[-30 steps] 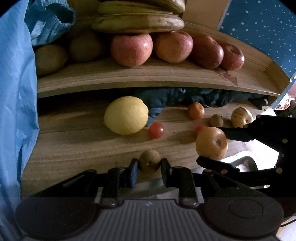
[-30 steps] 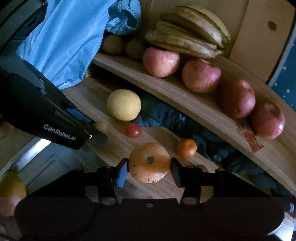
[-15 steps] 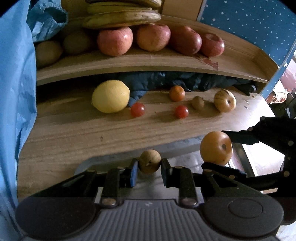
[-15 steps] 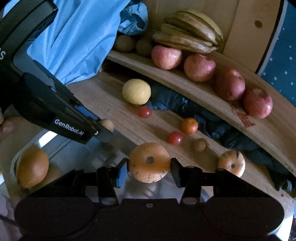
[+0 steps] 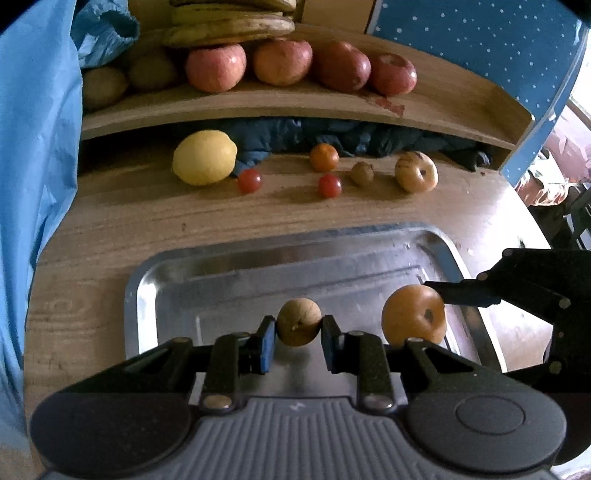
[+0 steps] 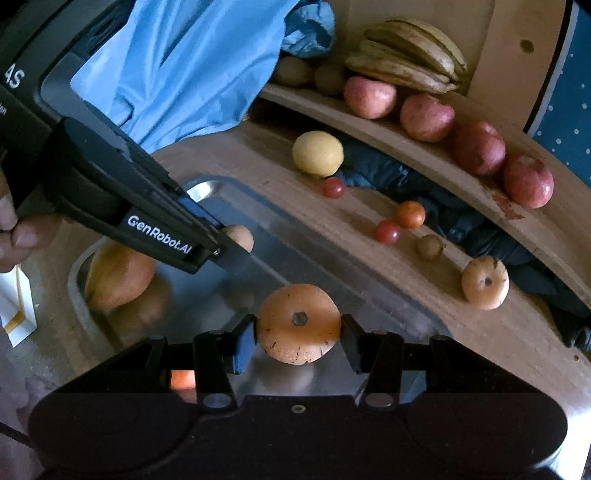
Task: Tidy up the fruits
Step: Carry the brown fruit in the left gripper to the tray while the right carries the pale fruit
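My left gripper (image 5: 298,332) is shut on a small round tan fruit (image 5: 298,322) and hangs over the metal tray (image 5: 147,284). My right gripper (image 6: 298,334) is shut on a flat orange fruit (image 6: 298,323), also above the tray (image 6: 207,188); the same orange fruit (image 5: 413,314) shows at the right of the left wrist view. A large orange-yellow fruit (image 6: 118,275) lies in the tray's left end. On the wooden table (image 5: 110,229) beyond the tray sit a lemon (image 5: 205,157), two cherry tomatoes (image 5: 249,181), a small orange fruit (image 5: 324,157), a small brown fruit (image 5: 362,172) and a pale striped fruit (image 5: 416,172).
A raised wooden shelf (image 5: 258,103) behind the table carries several red apples (image 5: 216,66), kiwis (image 5: 105,86) and bananas (image 5: 229,27). Blue plastic sheeting (image 5: 33,147) hangs along the left. Dark cloth (image 5: 332,133) lies under the shelf. A hand (image 6: 14,229) grips the left tool.
Both grippers pulled back from the table's fruit row with their fruits held, and now hang over the metal tray, which has come fully into view.
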Motion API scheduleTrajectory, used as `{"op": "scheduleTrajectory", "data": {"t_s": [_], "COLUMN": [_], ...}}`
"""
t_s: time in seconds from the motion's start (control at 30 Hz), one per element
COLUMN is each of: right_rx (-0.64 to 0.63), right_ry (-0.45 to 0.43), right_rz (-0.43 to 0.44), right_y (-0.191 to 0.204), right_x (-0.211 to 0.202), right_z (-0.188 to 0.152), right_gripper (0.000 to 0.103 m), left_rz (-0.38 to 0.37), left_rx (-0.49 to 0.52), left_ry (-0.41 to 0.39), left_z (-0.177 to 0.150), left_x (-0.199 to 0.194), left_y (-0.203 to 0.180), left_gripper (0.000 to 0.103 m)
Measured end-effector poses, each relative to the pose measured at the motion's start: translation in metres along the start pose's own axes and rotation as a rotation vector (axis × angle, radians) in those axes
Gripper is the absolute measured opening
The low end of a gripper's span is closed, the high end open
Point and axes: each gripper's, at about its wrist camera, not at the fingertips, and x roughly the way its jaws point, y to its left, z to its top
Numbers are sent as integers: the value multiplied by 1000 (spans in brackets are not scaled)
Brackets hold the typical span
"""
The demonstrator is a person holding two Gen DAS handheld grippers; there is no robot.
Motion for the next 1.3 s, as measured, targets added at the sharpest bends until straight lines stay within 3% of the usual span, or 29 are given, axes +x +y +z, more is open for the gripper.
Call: {"op": "scheduleTrajectory", "data": {"t_s": [0.57, 1.3], "right_rx": [-15, -27], "right_ry": [32, 43], "right_rz": [48, 76], "right_y": [22, 26], "right_x": [-18, -16], "right_z": [-38, -41], "right_gripper": [50, 51], "left_rz": [40, 95], "left_rx": [-2, -14], "left_ry": [18, 68], "left_z": [-30, -38], "left_x": [-13, -12], "left_y": [-18, -18], "left_gripper": [29, 29]}}
